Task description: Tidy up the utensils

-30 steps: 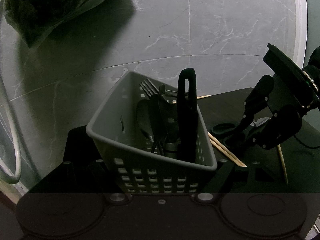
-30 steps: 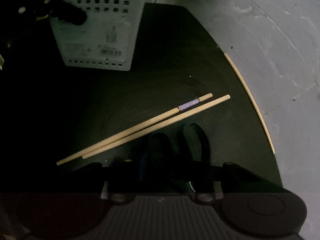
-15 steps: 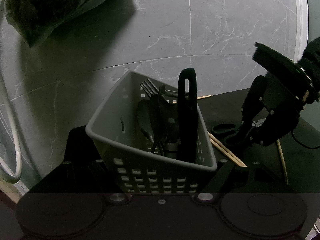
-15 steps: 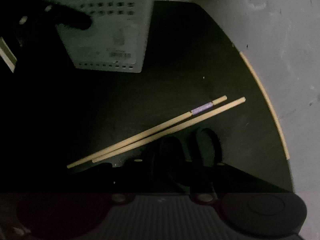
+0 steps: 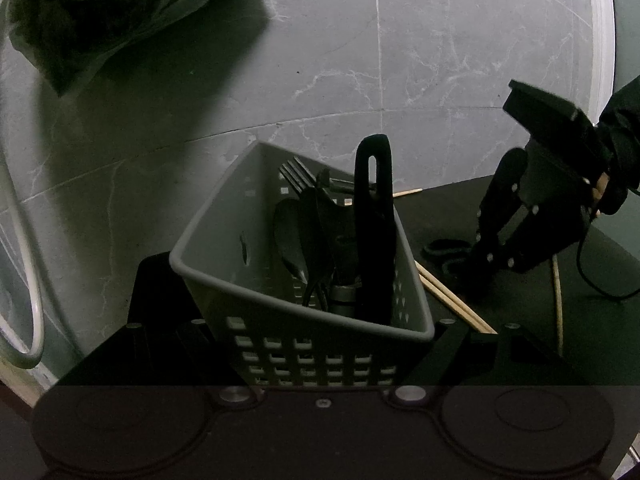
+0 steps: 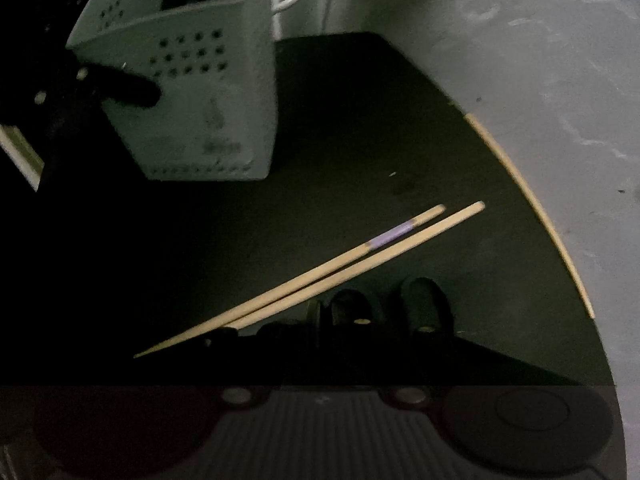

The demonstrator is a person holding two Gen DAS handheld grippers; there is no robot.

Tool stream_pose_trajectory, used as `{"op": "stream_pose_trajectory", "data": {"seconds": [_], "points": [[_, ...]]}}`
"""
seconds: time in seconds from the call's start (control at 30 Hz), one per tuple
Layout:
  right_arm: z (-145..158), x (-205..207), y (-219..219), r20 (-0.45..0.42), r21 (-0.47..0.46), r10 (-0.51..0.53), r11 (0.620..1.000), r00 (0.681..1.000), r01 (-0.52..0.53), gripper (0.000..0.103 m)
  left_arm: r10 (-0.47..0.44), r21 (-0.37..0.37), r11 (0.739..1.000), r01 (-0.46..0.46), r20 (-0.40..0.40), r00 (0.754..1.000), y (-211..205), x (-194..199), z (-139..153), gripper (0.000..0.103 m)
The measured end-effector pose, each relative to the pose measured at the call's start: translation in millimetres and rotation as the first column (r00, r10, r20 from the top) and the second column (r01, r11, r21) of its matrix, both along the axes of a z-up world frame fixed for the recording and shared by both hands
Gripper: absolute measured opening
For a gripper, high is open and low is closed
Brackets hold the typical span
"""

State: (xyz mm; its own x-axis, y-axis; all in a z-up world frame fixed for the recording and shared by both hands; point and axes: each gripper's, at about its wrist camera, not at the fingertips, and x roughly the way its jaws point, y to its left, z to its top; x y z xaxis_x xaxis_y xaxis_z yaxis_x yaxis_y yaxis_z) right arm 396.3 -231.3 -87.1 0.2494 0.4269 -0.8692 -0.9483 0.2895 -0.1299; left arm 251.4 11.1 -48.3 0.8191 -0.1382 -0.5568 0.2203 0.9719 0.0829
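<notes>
Since a second ago the right gripper [image 5: 486, 258] has tipped steeper over the black scissors [image 5: 448, 250] and its jaws have come together. They are now shut on the scissors' handle, whose two dark loops [image 6: 384, 306] show just ahead of the fingers at 6 o'clock in the right wrist view. At 3 o'clock in the left wrist view, the gripper's tips are down at the loops on the dark table [image 5: 460, 208].

Between the two fingers of the left gripper [image 5: 332, 364] stands the grey perforated caddy [image 5: 224, 240], tilted, and the fingers press on its sides; one black finger [image 6: 128, 90] lies against its wall at 10 o'clock in the right view. Inside the caddy I see a fork [image 5: 298, 174], a spoon [image 5: 290, 236] and a tall black handle with a slot [image 5: 374, 232].

Two wooden chopsticks [image 6: 340, 262] lie side by side on the table, between the caddy and the scissors, one with a purple band. A third chopstick [image 6: 528, 208] lies along the table's edge at 3 o'clock. At 11 o'clock in the left view a plastic bag [image 5: 104, 12] rests on the marble floor [image 5: 440, 60].
</notes>
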Motion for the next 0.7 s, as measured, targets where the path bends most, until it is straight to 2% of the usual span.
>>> {"op": "stream_pose_trajectory", "data": {"seconds": [0.17, 0.4, 0.53, 0.7], "points": [[20.3, 10.6, -17.3, 0.06, 0.108, -0.117, 0.988, 0.991, 0.11, 0.005, -0.004, 0.003, 1.0, 0.004, -0.001, 1.0, -0.2, 0.9, 0.0, 0.078], [44.1, 21.9, -42.6, 0.089, 0.269, -0.298, 0.926, 0.95, 0.265, 0.006, -0.016, 0.007, 1.0, 0.016, -0.002, 1.0, -0.8, 1.6, 0.0, 0.078], [51.4, 23.7, -51.7, 0.098, 0.321, -0.363, 0.893, 0.927, 0.316, 0.006, -0.027, 0.009, 1.0, 0.027, -0.003, 1.0, -0.2, 2.0, -0.1, 0.078], [49.3, 20.6, -53.5, 0.093, 0.322, -0.387, 0.883, 0.917, 0.34, 0.006, -0.04, 0.011, 0.999, 0.04, -0.003, 0.999, 0.2, 3.3, -0.3, 0.078]]}}
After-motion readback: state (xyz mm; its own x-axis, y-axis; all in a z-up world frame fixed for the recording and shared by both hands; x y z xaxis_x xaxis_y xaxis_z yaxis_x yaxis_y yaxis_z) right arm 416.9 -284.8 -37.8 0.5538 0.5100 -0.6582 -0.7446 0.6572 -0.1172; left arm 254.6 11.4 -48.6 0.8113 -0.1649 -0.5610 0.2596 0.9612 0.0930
